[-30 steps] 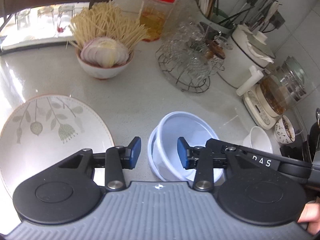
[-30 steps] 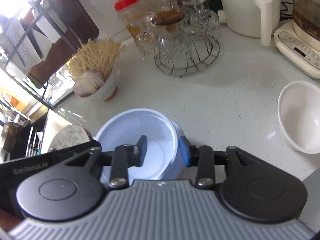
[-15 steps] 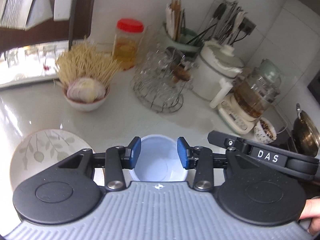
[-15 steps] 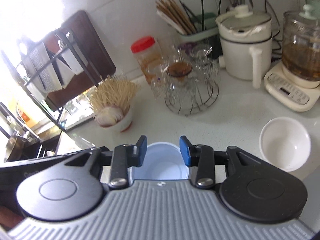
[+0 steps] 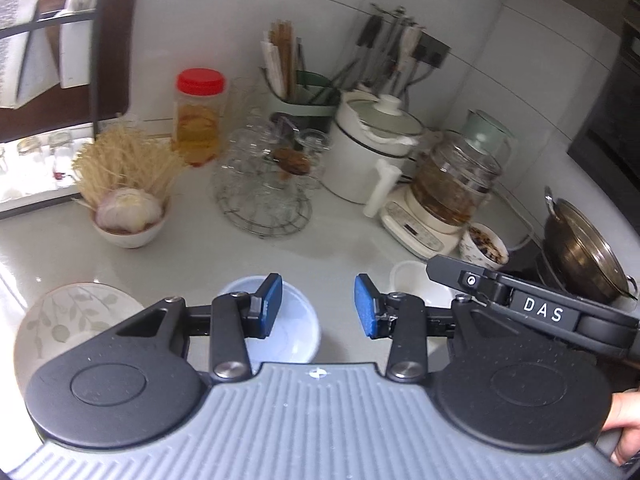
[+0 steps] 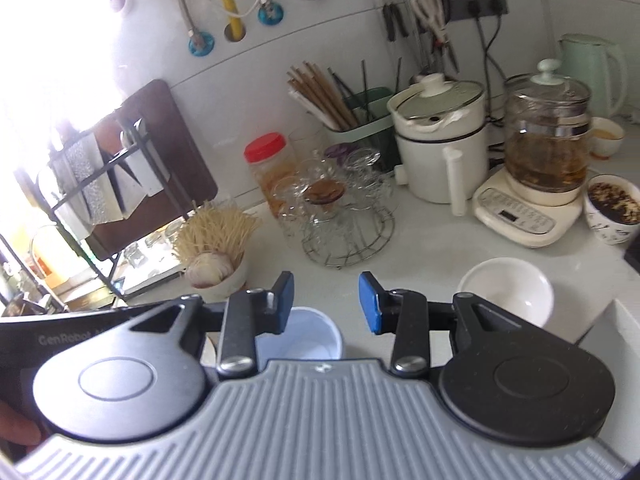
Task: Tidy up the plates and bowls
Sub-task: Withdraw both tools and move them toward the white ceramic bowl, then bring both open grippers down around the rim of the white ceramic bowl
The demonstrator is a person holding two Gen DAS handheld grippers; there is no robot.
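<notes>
Both of my grippers have risen away from the pale blue bowl (image 5: pixel 294 330), which looked large between the pads a second ago and now sits small and low on the counter (image 5: pixel 192 252). My left gripper (image 5: pixel 318 306) hangs above the counter with its blue pads partly apart and nothing between them; the blue bowl lies below, under the left finger. My right gripper (image 6: pixel 326 302) is likewise partly open and empty, with the same blue bowl (image 6: pixel 308 334) beneath its left finger. A plate (image 5: pixel 72 320) with a leaf pattern rests flat to the left of the blue bowl, near it but apart. A white bowl (image 6: pixel 508 288) stands empty to the right, well apart from the blue one. Farther back a bowl of noodles and sliced onion (image 5: pixel 128 212) sits beside a wire rack of glasses (image 5: pixel 264 196).
</notes>
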